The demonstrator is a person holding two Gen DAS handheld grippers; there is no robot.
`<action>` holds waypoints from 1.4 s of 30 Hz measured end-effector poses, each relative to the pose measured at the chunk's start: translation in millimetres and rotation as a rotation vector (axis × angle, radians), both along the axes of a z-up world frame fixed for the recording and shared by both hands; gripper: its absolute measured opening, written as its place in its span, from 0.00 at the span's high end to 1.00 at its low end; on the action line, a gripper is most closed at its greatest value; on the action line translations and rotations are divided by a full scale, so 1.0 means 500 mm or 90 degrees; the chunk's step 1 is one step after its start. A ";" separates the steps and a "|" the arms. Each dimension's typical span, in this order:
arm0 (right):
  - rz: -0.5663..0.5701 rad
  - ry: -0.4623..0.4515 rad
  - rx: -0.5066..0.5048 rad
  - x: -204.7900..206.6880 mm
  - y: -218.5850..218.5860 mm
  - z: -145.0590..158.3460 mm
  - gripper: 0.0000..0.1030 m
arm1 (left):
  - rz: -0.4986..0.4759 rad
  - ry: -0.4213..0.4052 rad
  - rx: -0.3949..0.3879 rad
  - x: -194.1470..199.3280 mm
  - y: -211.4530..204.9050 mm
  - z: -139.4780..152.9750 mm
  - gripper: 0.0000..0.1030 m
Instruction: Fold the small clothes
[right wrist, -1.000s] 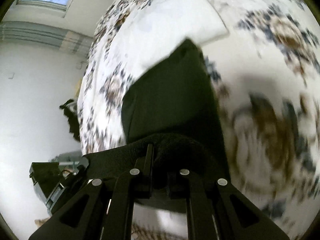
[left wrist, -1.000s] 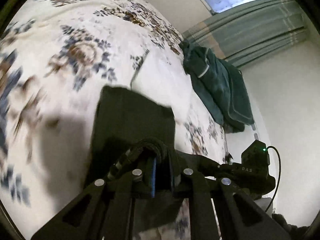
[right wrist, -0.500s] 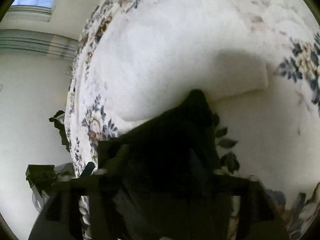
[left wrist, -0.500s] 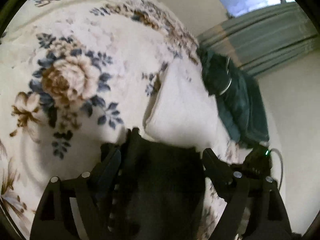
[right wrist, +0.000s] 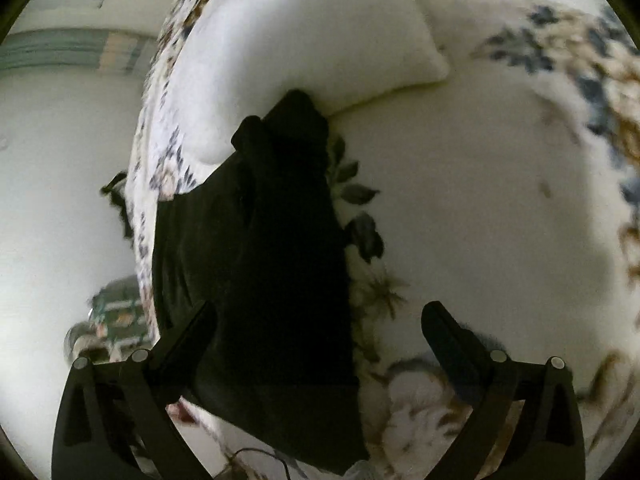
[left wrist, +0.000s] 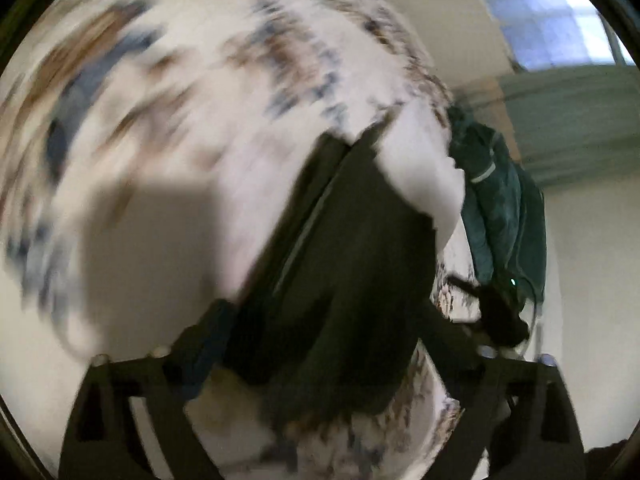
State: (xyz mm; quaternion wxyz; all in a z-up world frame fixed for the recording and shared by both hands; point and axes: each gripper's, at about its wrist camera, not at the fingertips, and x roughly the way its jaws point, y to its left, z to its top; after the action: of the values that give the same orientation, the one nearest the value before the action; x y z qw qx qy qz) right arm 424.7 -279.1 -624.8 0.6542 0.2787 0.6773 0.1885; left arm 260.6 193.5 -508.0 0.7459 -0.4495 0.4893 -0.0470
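A small black garment [right wrist: 264,272] lies folded lengthwise on the floral bedspread [right wrist: 480,208], its far end against a white pillow [right wrist: 304,40]. My right gripper [right wrist: 320,328] is open just above its near end, the left finger [right wrist: 192,332] over the cloth, the right finger [right wrist: 448,332] over bare bedspread. In the blurred left wrist view the same black garment [left wrist: 352,272] lies between the fingers of my open left gripper [left wrist: 324,332]. Neither gripper holds the cloth.
A dark green garment [left wrist: 504,208] is heaped at the bed's far edge near the curtain [left wrist: 568,120]. The bed edge and a white wall [right wrist: 60,200] are to the left in the right wrist view. A window [left wrist: 560,24] sits high up.
Both grippers were shut on the black garment a second ago. They opened, let it down onto the bed, and have drawn back a little. The left view is swinging.
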 end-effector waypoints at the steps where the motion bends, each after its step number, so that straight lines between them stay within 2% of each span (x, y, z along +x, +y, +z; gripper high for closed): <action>1: 0.011 0.003 0.007 0.010 0.002 -0.007 0.00 | 0.024 0.007 -0.013 -0.033 -0.004 -0.013 0.07; 5: 0.078 0.035 0.068 0.079 0.037 -0.068 0.00 | 0.081 0.031 -0.047 -0.105 -0.048 -0.087 0.07; 9: 0.149 0.059 0.097 0.135 0.096 -0.116 0.00 | 0.144 -0.010 -0.101 -0.078 -0.087 -0.140 0.07; 13: 0.165 0.073 0.136 0.164 0.135 -0.138 0.00 | 0.195 -0.054 -0.064 -0.008 -0.096 -0.142 0.08; 14: 0.160 0.072 0.153 0.166 0.140 -0.139 0.00 | 0.208 -0.062 -0.055 0.007 -0.093 -0.136 0.12; 15: 0.157 0.065 0.171 0.165 0.147 -0.137 0.01 | 0.219 -0.072 -0.051 0.018 -0.089 -0.131 0.23; 16: 0.161 0.058 0.173 0.161 0.159 -0.136 0.02 | 0.226 -0.075 -0.054 0.024 -0.082 -0.130 0.54; 17: 0.166 0.055 0.176 0.157 0.170 -0.137 0.08 | 0.226 -0.079 -0.066 0.033 -0.075 -0.130 0.62; 18: 0.175 0.050 0.170 0.151 0.185 -0.138 0.29 | 0.223 -0.082 -0.073 0.035 -0.068 -0.124 0.63; 20: 0.169 0.058 0.132 0.138 0.196 -0.149 0.62 | 0.205 -0.082 -0.071 0.049 -0.058 -0.109 0.67; 21: 0.142 0.066 0.144 0.130 0.187 -0.152 0.69 | 0.191 -0.082 -0.068 0.056 -0.053 -0.098 0.68; 22: 0.118 0.067 0.156 0.122 0.176 -0.150 0.71 | 0.172 -0.077 -0.063 0.067 -0.048 -0.084 0.69; 24: 0.063 0.064 0.170 0.092 0.148 -0.134 0.75 | 0.139 -0.075 -0.058 0.082 -0.038 -0.061 0.70; 28: -0.057 0.091 0.195 -0.012 0.093 -0.102 0.77 | 0.053 -0.067 -0.035 0.131 -0.025 0.009 0.70; 30: -0.122 0.110 0.215 -0.094 0.061 -0.086 0.77 | 0.012 -0.058 -0.046 0.154 -0.022 0.038 0.70; 33: -0.209 0.133 0.233 -0.229 0.033 -0.065 0.77 | -0.069 -0.041 -0.029 0.174 -0.048 0.063 0.70; 36: -0.292 0.157 0.234 -0.372 0.014 -0.040 0.77 | -0.143 0.003 -0.038 0.203 -0.094 0.040 0.70; 38: -0.342 0.166 0.228 -0.455 0.014 -0.035 0.77 | -0.191 0.045 -0.047 0.210 -0.136 -0.002 0.67; 40: -0.385 0.184 0.211 -0.531 0.022 -0.045 0.77 | -0.227 0.093 -0.040 0.205 -0.181 -0.053 0.58; 42: -0.415 0.211 0.192 -0.589 0.018 -0.079 0.76 | -0.238 0.112 -0.043 0.192 -0.213 -0.093 0.43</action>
State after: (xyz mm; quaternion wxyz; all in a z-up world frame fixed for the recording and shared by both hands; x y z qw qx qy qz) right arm 130.2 -270.1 -664.4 0.5131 0.5989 0.6146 0.0204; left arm 356.5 86.9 -554.5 0.6633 -0.3777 0.6256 -0.1614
